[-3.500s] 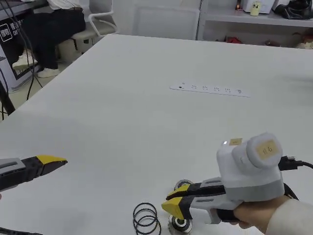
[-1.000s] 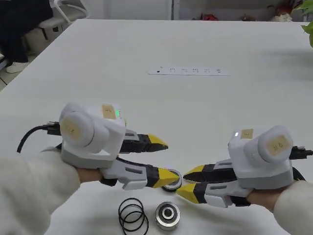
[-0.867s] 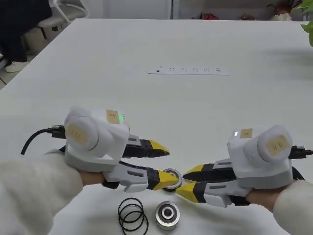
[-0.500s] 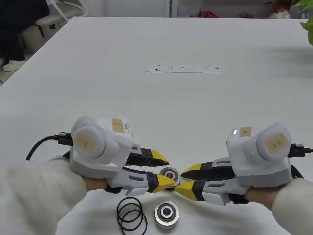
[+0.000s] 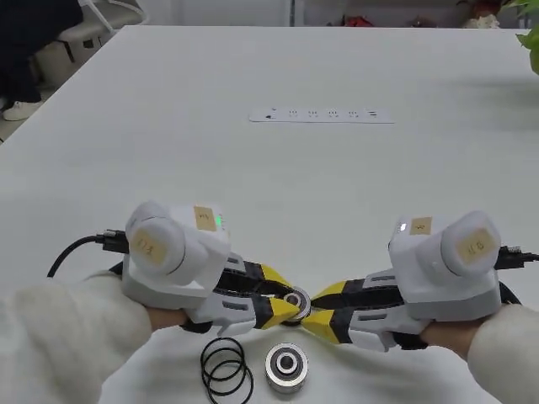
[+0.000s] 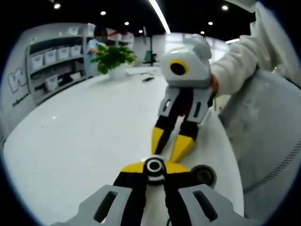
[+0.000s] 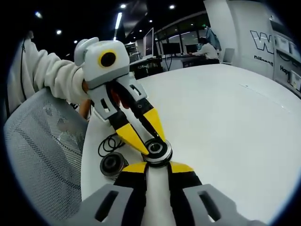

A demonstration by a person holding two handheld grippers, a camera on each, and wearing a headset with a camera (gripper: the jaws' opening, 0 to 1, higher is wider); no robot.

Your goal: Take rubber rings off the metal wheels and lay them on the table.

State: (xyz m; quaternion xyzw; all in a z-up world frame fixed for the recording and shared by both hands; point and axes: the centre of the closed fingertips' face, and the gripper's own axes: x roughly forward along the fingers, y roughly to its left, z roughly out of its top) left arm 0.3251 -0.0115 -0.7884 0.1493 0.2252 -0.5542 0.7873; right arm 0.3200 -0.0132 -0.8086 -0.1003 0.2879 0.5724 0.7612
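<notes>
At the near edge of the white worktop, between my two grippers, is the metal wheel, silver with a dark hub. Yellow tips cover most of it in the head view, and I cannot tell whether it rests on the worktop or is lifted clear. In the right gripper view its rim looks dark, but I can't make out for certain whether that is a rubber ring.

My left gripper comes in from the left, nearly level. Its fingers are closed on the wheel, one yellow tip on each side. My right gripper comes in from the right, tip to tip with the left one. Its fingers are drawn narrow, tips against the wheel's near edge, and I cannot tell whether they have pinched anything.

Just nearer to me a second wheel lies flat on the worktop, touched by neither gripper. Just to its left lie the loose rubber rings, thin black loops that overlap and are hard to count.

My hands are mostly hidden under the white gripper bodies, and my pale sleeves are cut off at the bottom edge. Well beyond, a white power strip lies across the worktop. A potted plant stands at the far end in the left gripper view. A mesh chair back is beside me in the right gripper view.
</notes>
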